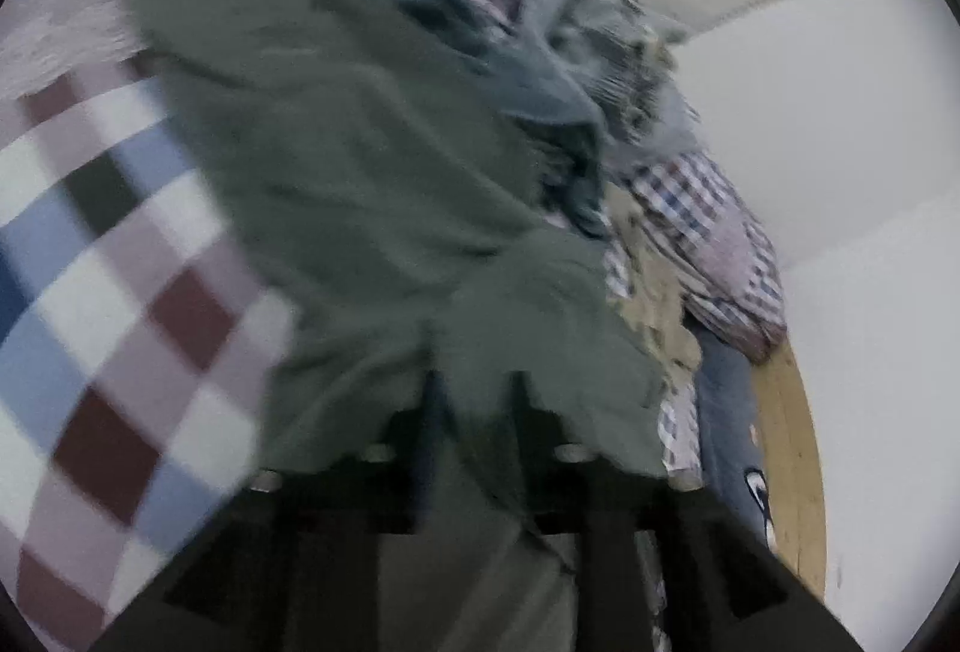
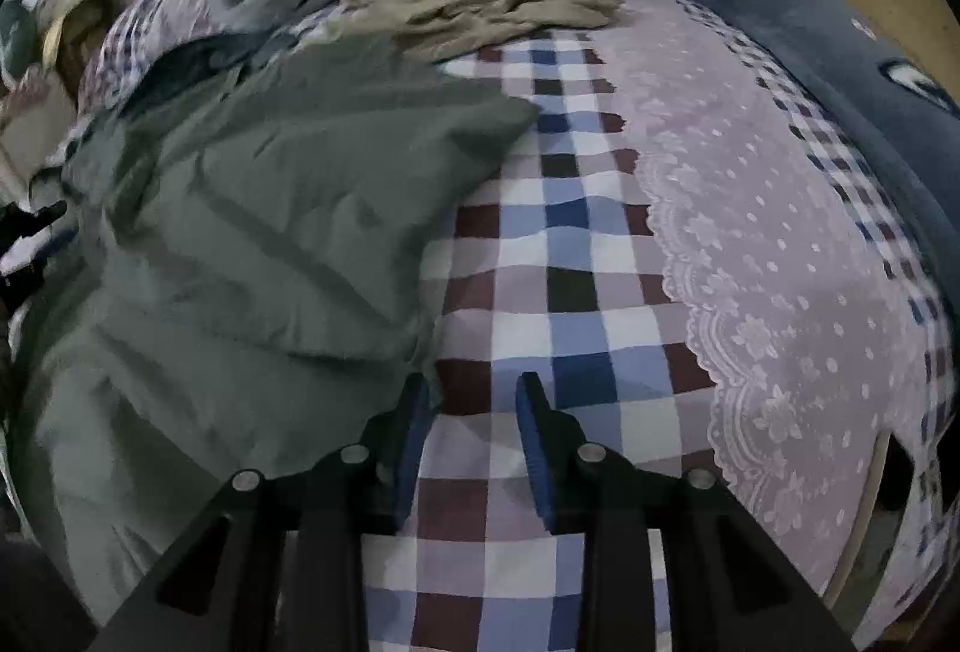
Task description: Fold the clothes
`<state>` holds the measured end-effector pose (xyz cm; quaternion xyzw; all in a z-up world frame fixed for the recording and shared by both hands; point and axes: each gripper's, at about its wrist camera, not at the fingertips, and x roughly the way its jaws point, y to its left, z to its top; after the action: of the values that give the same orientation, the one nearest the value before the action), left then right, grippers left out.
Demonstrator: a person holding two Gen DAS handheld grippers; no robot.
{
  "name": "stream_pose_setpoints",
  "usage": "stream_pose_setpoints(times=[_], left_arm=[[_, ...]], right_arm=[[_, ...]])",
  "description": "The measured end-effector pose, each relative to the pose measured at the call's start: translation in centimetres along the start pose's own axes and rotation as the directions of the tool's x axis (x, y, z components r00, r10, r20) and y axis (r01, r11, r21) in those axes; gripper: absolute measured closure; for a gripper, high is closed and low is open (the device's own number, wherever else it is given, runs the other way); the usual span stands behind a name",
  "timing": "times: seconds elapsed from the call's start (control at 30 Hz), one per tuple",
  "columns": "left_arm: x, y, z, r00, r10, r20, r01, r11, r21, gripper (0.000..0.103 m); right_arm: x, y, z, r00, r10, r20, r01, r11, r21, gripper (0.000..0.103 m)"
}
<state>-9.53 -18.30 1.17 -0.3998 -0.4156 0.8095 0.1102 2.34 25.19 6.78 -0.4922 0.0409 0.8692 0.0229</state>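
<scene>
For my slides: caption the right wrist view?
Open right gripper hovers over checked bedsheet beside the olive-green garment.

A bedroom: checked bedspread (image 2: 576,244) (lace-trimmed), pillows (image 1: 714,232), scattered clothes (image 2: 480,7).

Checked bedspread (image 2: 570,256) (lace overlay (image 2: 774,244))

The shirt (image 2: 252,232) lies on the bed cover (image 2: 558,292), left; more clothes (image 2: 480,4) lie behind it.
</scene>
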Motion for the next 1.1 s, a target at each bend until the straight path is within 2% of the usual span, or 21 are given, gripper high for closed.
stream_pose_setpoints(times=[0.17,0.23,0.27,0.3,0.37,0.4,0.47,0.53,0.57,0.67,0.73,0.77,0.87,0.97,1.1], left_arm=[[1.7,-1.3,0.4,0.998,0.057,0.002,-0.057,0.997,0.046,0.046],[2.1,-0.9,0.4,0.997,0.080,-0.001,-0.080,0.996,0.031,0.052],[2.3,-0.8,0.3,0.996,0.091,-0.003,-0.091,0.996,0.023,0.069],[2.5,-0.6,0.3,0.995,0.102,-0.004,-0.102,0.995,0.015,0.101],[2.5,-0.1,0.2,0.995,0.105,0.004,-0.104,0.994,-0.011,0.102],[2.2,0.3,0.0,0.996,0.092,0.015,-0.091,0.995,-0.031,0.102],[0.9,0.5,0.0,0.994,0.081,0.069,-0.078,0.996,-0.054,0.102],[-0.3,0.4,-0.1,0.991,0.060,0.119,-0.052,0.996,-0.075,0.102],[-0.2,0.6,-0.2,0.992,0.067,0.111,-0.058,0.995,-0.081,0.102],[0.5,1.0,-0.9,0.988,0.136,0.073,-0.131,0.989,-0.065,0.102],[0.6,1.0,-1.1,0.983,0.172,0.058,-0.169,0.985,-0.042,0.102],[0.5,0.6,-1.1,0.982,0.182,0.058,-0.181,0.983,-0.024,0.102],[0.5,0.9,-1.4,0.980,0.194,0.040,-0.193,0.981,-0.008,0.101],[0.1,1.2,-1.6,0.982,0.183,0.038,-0.182,0.983,-0.030,0.101],[0.1,1.6,-1.6,0.984,0.177,0.031,-0.175,0.983,-0.052,0.100]], right_arm=[[0.4,2.0,-0.2,0.999,0.014,0.035,-0.012,0.998,-0.067,0.069],[1.3,3.0,-0.3,0.999,-0.007,0.034,0.011,0.994,-0.111,0.069],[1.8,3.4,-0.4,0.999,-0.026,0.037,0.031,0.991,-0.130,0.069],[2.1,3.8,-0.4,0.998,-0.048,0.047,0.054,0.987,-0.149,0.071],[1.9,3.5,-0.2,0.989,-0.121,0.082,0.131,0.983,-0.130,0.083],[1.4,2.7,0.0,0.988,-0.122,0.095,0.130,0.988,-0.085,0.091],[0.8,1.5,0.0,0.989,-0.111,0.099,0.113,0.993,-0.020,0.091],[1.0,1.3,-0.3,0.989,-0.122,0.081,0.125,0.992,-0.028,0.090],[1.3,1.5,-0.5,0.990,-0.128,0.060,0.131,0.990,-0.053,0.089],[1.7,1.7,-0.9,0.992,-0.125,0.008,0.126,0.986,-0.107,0.087],[0.9,1.2,-0.8,0.992,-0.123,-0.021,0.120,0.987,-0.103,0.076],[0.3,0.9,-0.7,0.991,-0.134,-0.030,0.131,0.987,-0.096,0.074],[-1.9,-0.3,-0.3,0.992,-0.127,-0.001,0.127,0.992,-0.027,0.070],[-3.5,0.7,1.5,0.997,-0.051,0.063,0.049,0.998,0.034,0.062],[-2.4,5.9,5.3,0.993,0.048,0.105,-0.043,0.998,-0.047,0.060]])
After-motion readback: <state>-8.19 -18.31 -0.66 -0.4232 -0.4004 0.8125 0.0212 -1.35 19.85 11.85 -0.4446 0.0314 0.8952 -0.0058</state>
